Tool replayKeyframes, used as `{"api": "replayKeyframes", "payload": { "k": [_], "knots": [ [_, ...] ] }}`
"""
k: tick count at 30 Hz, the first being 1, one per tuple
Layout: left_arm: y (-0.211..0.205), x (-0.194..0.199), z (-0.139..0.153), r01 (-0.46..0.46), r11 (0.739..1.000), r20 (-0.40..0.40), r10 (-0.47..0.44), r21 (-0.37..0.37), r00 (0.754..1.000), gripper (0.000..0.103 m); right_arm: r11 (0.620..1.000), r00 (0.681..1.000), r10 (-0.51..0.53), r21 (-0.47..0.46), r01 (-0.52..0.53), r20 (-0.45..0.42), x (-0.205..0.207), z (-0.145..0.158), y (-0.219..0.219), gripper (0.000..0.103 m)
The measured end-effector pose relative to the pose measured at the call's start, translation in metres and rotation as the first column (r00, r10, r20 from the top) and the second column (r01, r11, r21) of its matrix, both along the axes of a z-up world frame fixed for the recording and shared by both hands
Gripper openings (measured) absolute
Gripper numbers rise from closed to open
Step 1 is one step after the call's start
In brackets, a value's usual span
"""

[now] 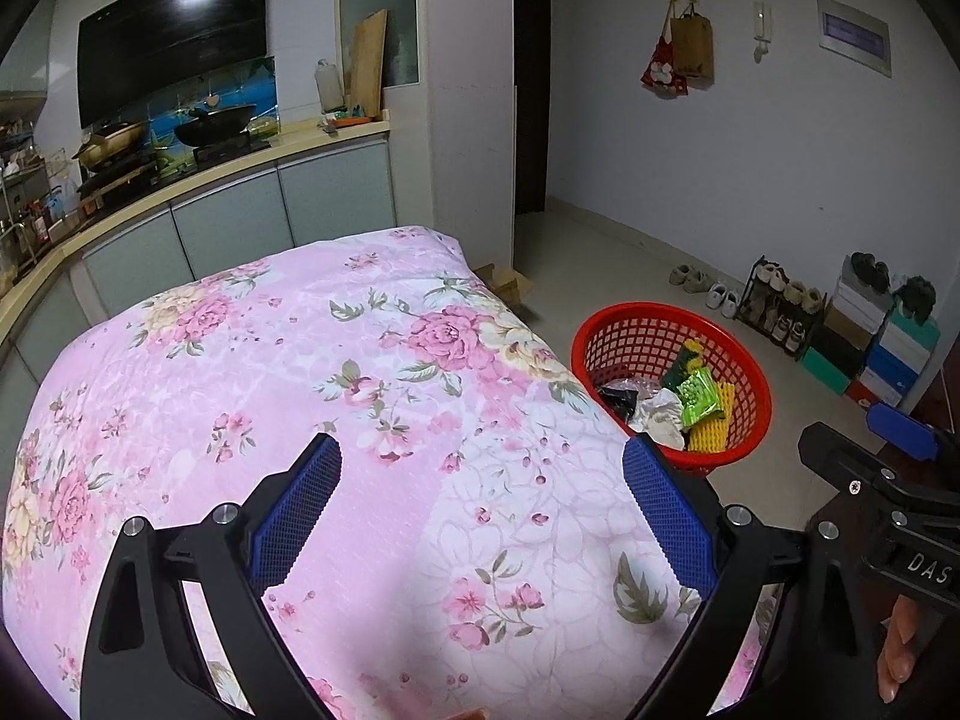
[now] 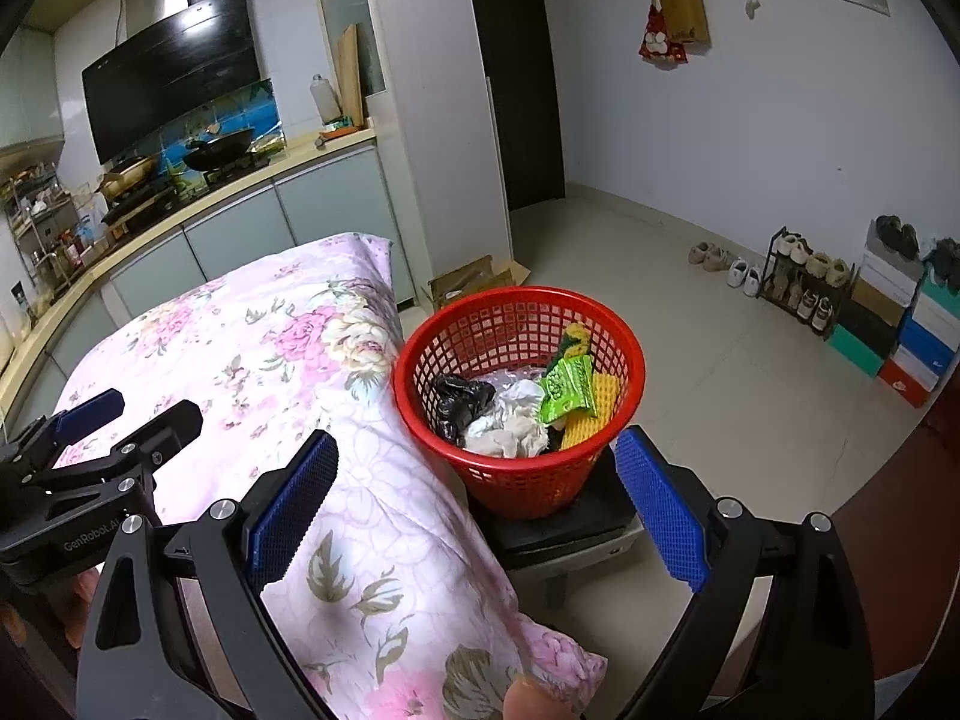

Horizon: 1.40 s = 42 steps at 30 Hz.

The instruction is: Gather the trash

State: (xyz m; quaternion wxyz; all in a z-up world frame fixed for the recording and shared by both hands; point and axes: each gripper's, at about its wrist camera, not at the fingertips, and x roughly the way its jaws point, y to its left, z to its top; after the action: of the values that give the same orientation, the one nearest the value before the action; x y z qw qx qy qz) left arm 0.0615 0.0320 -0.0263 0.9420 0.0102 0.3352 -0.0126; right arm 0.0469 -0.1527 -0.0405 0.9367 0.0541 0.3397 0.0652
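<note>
While both tools (image 1: 480, 474) (image 2: 474, 480) gape empty, the red basket (image 2: 516, 324) stands beside the floral cloth (image 1: 270, 360).

Pink floral cloth (image 1: 336, 372) covering table, red basket (image 2: 516, 336) on stool (image 2: 570, 531)

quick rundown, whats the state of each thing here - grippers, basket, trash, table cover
left gripper: open, empty, over the cover
right gripper: open, empty, near the basket
red basket: upright beside the table, partly filled
black bag: crumpled, in the basket
white paper: crumpled, in the basket
green wrapper: in the basket, on top
floral cover: spread over the table, no trash visible on it
</note>
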Motion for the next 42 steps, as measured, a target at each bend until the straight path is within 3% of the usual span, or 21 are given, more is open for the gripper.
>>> {"api": "replayKeyframes", "payload": {
  "k": [42],
  "knots": [
    [-0.004,-0.0045,-0.002,0.003,1.0,0.014,-0.003,0.007,1.0,0.093,1.0,1.0,0.017,0.006,-0.017,0.025,-0.0046,0.0048,0.0021,0.091]
  ]
}}
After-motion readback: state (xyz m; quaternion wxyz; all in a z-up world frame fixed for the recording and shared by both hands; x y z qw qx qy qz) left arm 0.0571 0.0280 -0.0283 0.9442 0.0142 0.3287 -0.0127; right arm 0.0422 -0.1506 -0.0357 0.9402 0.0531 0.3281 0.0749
